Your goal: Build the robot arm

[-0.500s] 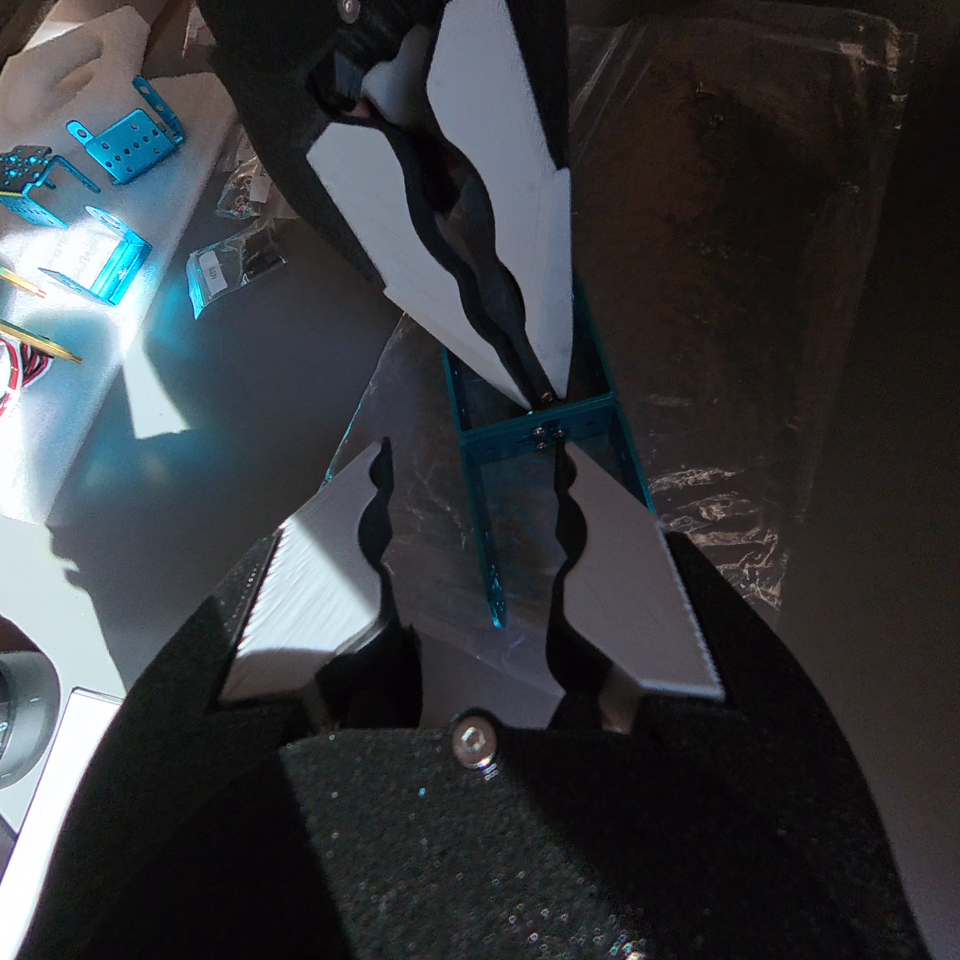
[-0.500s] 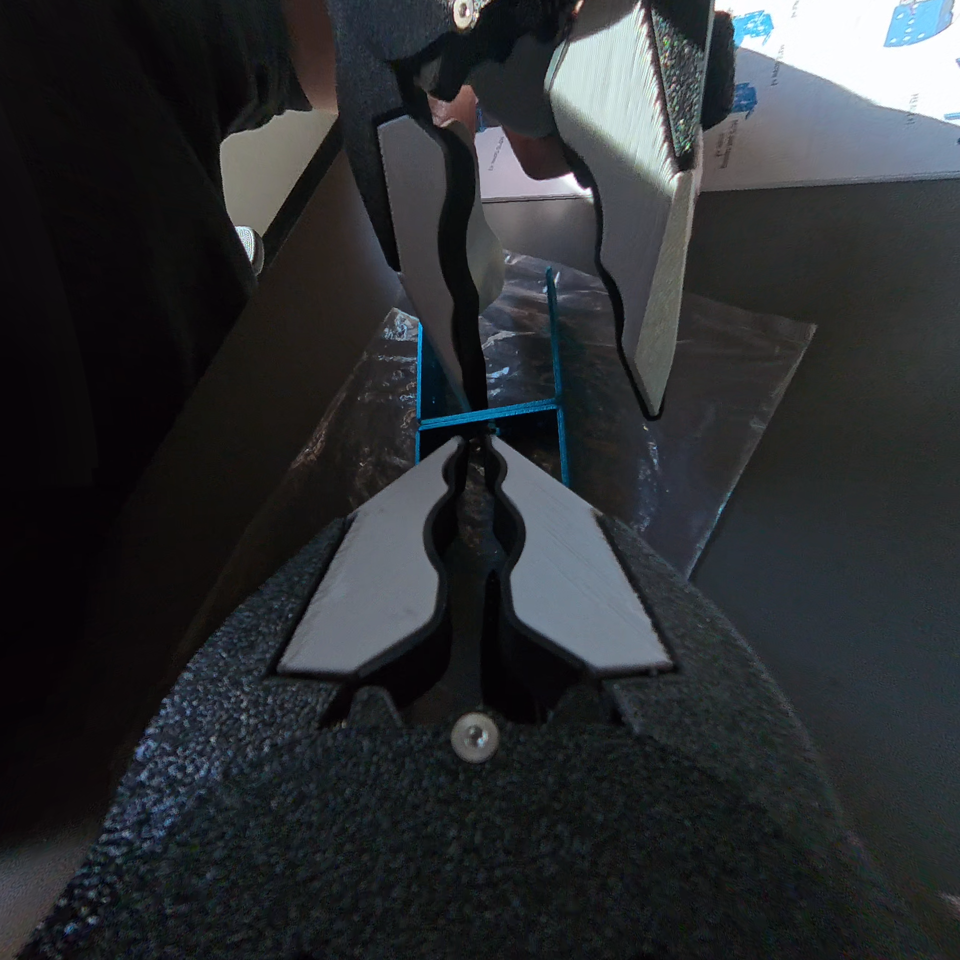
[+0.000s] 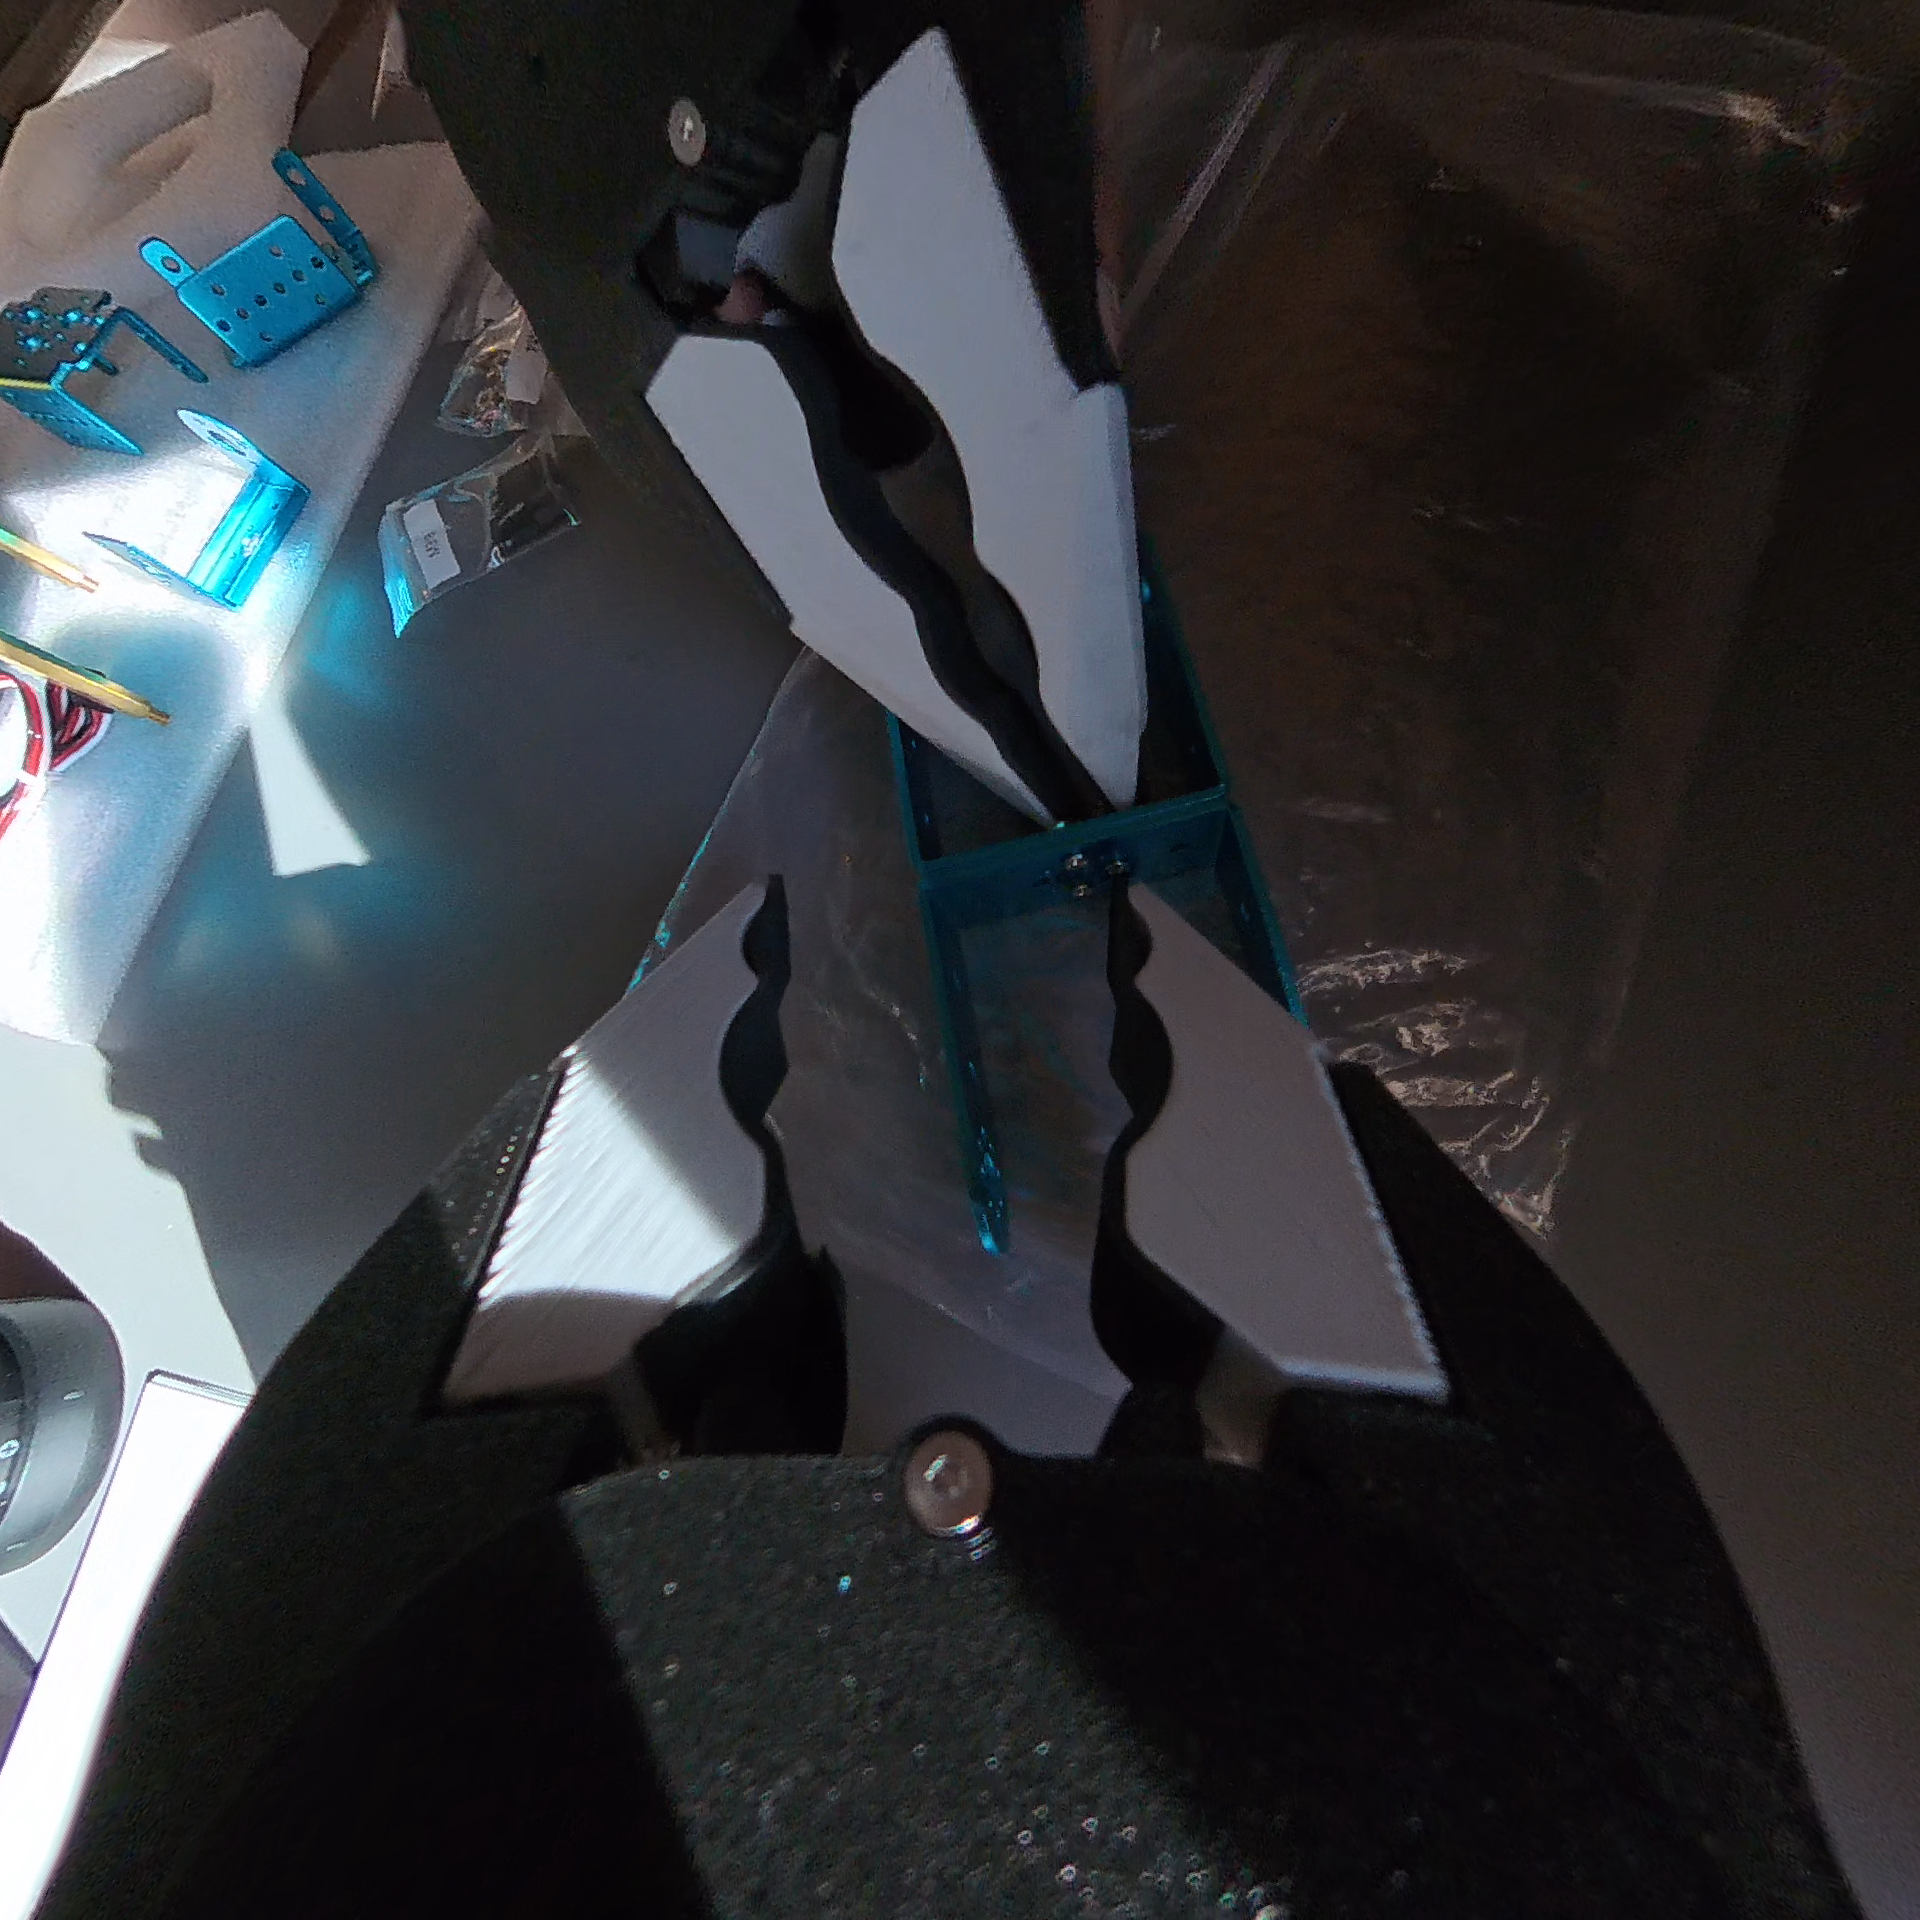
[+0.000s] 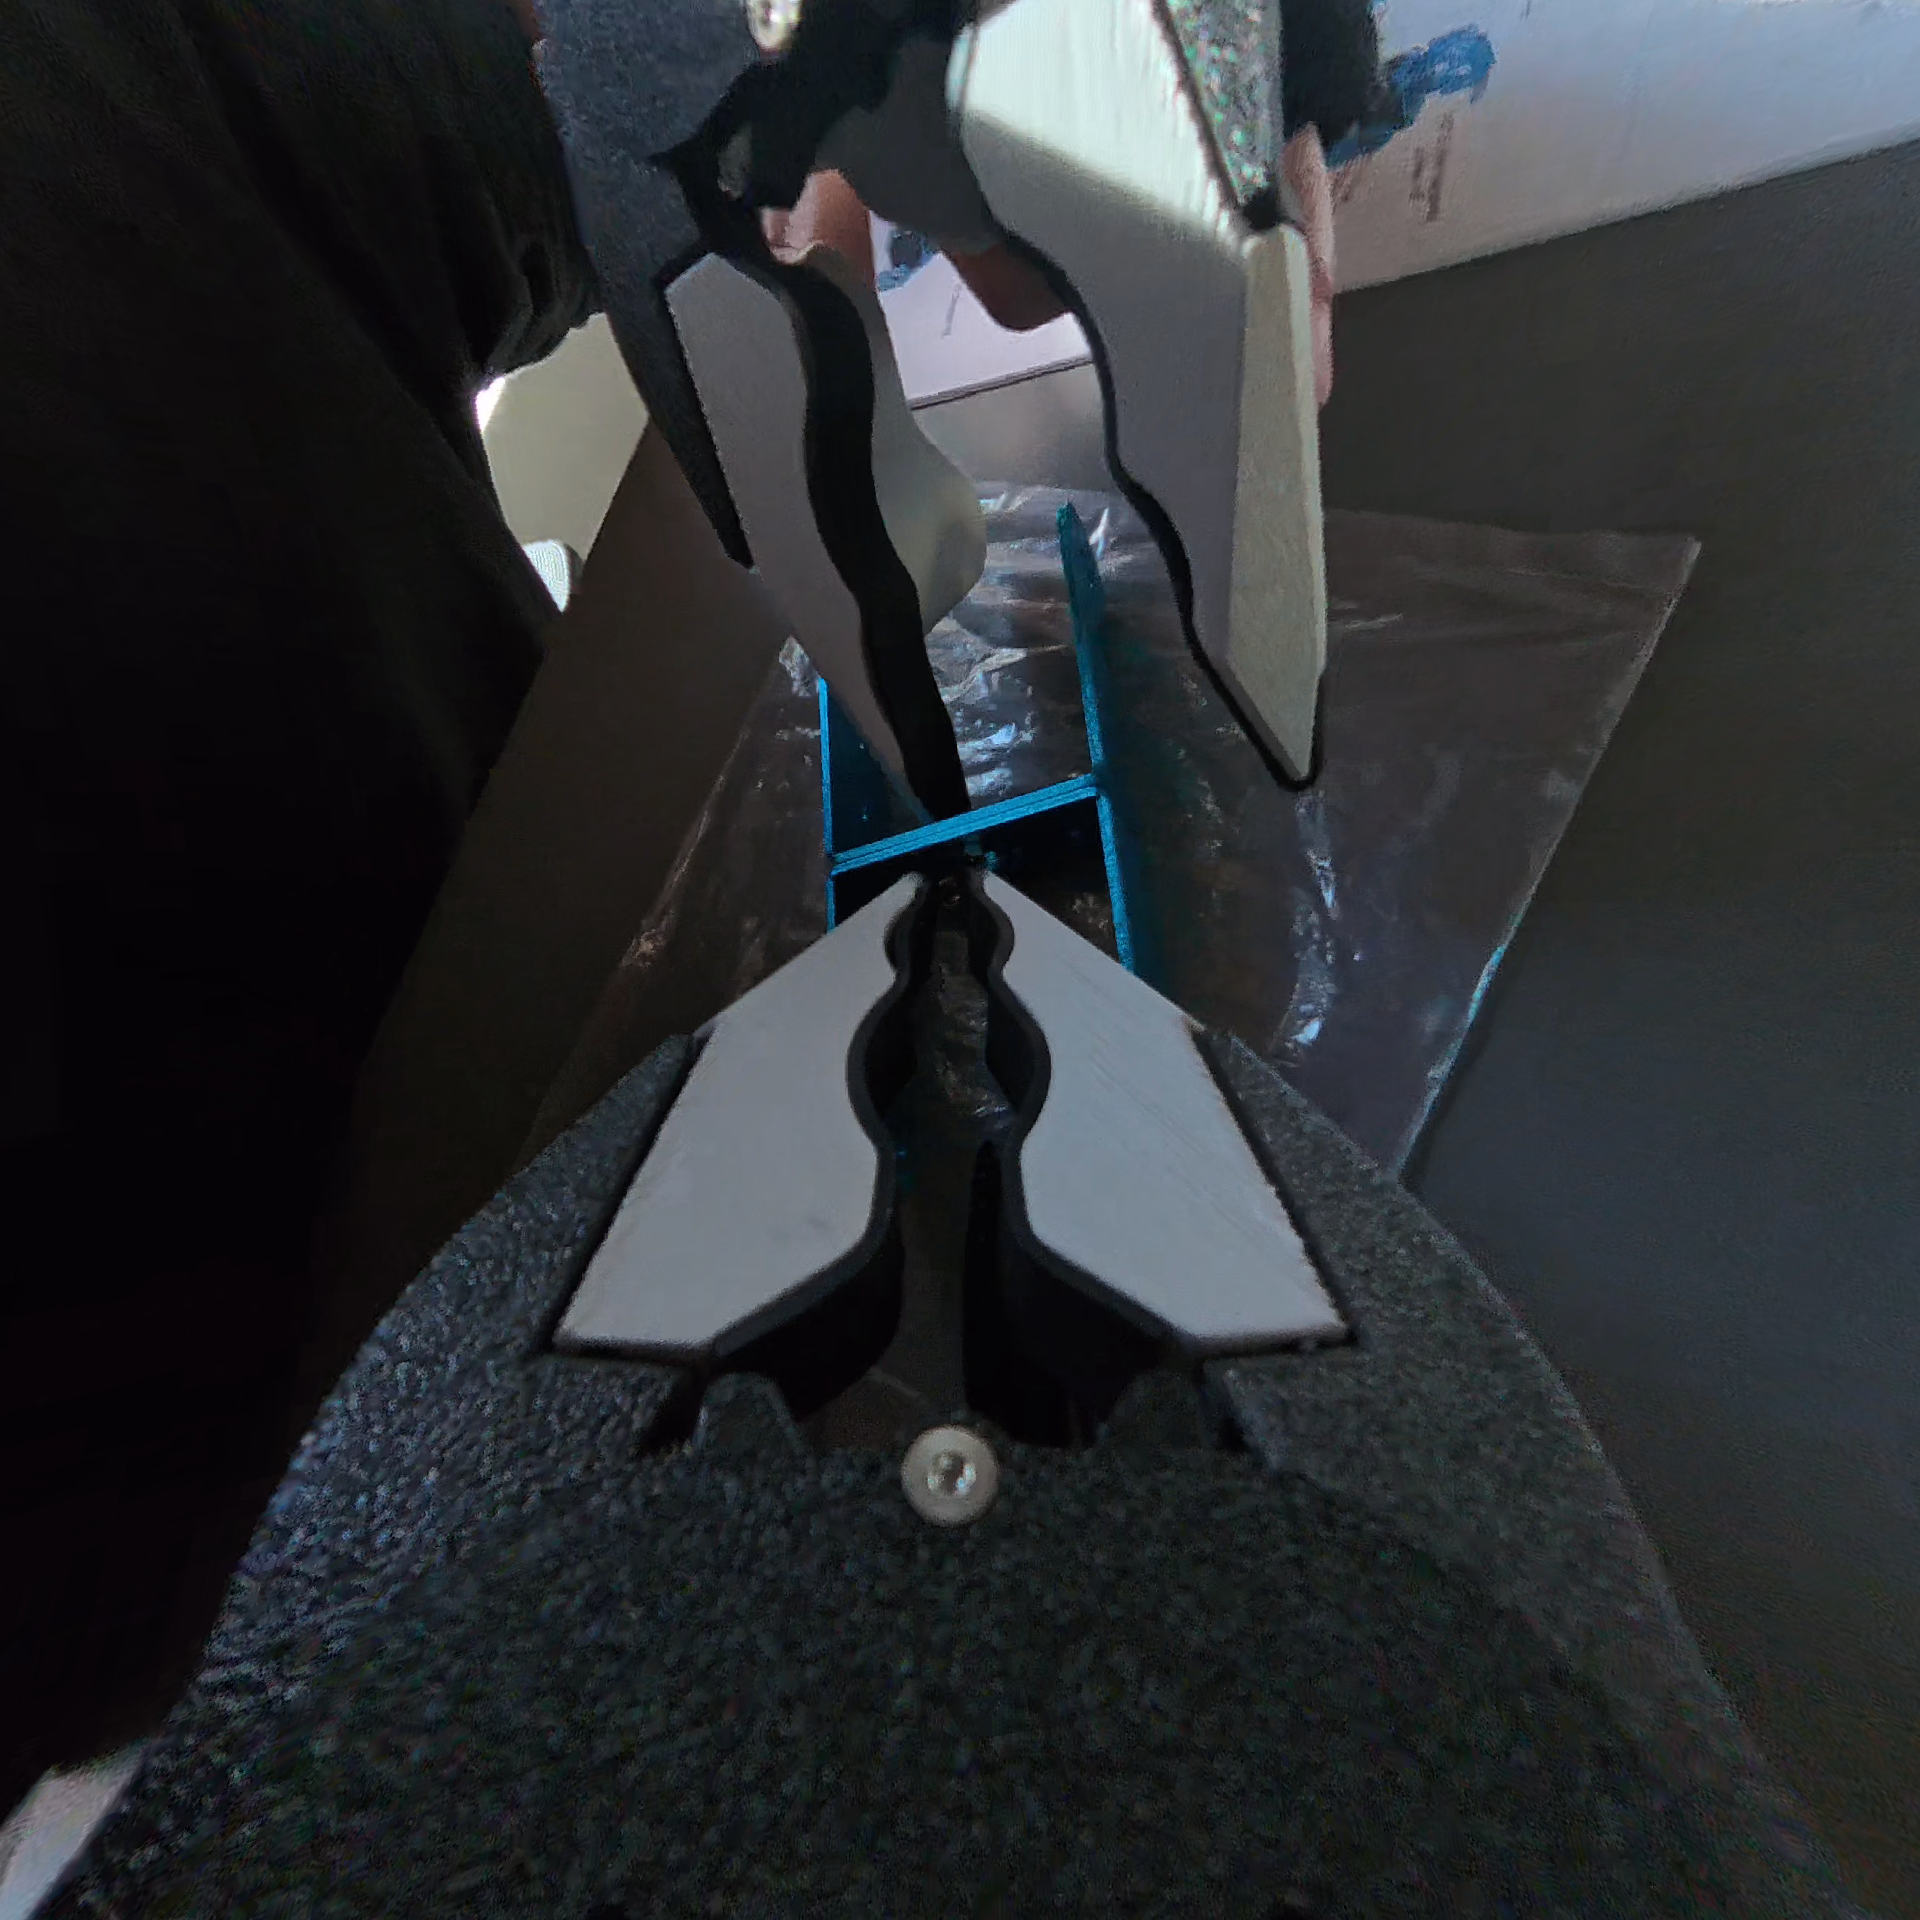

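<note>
Flat on a crinkled clear plastic bag spread over a dark tabletop: a blue H-shaped metal bracket, side walls upright, crossbar between them bearing a small cluster of screw heads. From opposite ends, two tools closing in on that crossbar. Left tool with white fingers spread wide apart, gripping nothing, one fingertip just beside the screw heads, the other out over the bag beyond the bracket's wall. Right tool with fingertips drawn together to a point against the far face of the crossbar; impossible to tell whether anything small sits pinched between them. In sunlight at the far left of the left wrist view, on a white foam sheet: a perforated blue plate, a folded blue bracket, brass standoffs and red wires. Just off the foam, on the tabletop, a small clear bag of hardware. Behind the left tool in the right wrist view, part of a hand and a white printed sheet.
</note>
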Demonstrator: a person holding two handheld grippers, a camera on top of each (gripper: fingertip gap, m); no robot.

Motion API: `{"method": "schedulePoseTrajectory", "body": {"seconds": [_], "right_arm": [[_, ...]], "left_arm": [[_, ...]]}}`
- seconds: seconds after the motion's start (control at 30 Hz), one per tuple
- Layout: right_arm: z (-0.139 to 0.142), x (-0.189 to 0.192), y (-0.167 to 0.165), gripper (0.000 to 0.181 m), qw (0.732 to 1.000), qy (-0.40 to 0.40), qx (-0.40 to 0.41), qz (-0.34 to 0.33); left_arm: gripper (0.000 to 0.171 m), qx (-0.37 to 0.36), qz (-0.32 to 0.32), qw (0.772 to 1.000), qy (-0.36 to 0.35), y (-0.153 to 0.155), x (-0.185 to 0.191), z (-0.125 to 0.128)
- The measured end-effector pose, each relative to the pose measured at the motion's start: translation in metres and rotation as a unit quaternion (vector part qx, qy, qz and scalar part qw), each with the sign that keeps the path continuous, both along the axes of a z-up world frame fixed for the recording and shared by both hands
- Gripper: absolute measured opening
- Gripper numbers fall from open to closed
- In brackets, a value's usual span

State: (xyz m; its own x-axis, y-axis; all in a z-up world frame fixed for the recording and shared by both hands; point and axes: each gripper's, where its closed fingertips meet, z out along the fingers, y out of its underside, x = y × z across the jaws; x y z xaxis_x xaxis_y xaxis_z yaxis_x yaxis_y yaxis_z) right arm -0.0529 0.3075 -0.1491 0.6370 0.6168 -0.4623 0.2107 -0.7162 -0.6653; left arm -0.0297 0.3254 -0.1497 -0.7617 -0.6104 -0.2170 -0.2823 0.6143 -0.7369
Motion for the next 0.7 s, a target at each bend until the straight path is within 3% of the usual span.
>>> {"method": "schedulePoseTrajectory", "body": {"seconds": [0.27, 0.5, 0.7], "right_arm": [[0.0056, 0.0022, 0.0032, 0.004, 0.995, 0.066, -0.048, -0.059], [-0.0012, 0.0010, 0.0031, 0.005, 0.998, -0.018, 0.003, -0.053], [-0.0021, 0.0000, 0.0020, 0.004, 0.998, -0.006, -0.014, -0.068]], "left_arm": [[0.056, -0.005, 0.008, 1.000, -0.005, 0.0023, 0.0006, 0.0020], [0.040, -0.008, -0.011, 0.999, 0.034, -0.0039, -0.0066, -0.0065], [0.037, -0.018, -0.013, 0.999, 0.050, -0.0056, -0.0081, -0.0075]]}}
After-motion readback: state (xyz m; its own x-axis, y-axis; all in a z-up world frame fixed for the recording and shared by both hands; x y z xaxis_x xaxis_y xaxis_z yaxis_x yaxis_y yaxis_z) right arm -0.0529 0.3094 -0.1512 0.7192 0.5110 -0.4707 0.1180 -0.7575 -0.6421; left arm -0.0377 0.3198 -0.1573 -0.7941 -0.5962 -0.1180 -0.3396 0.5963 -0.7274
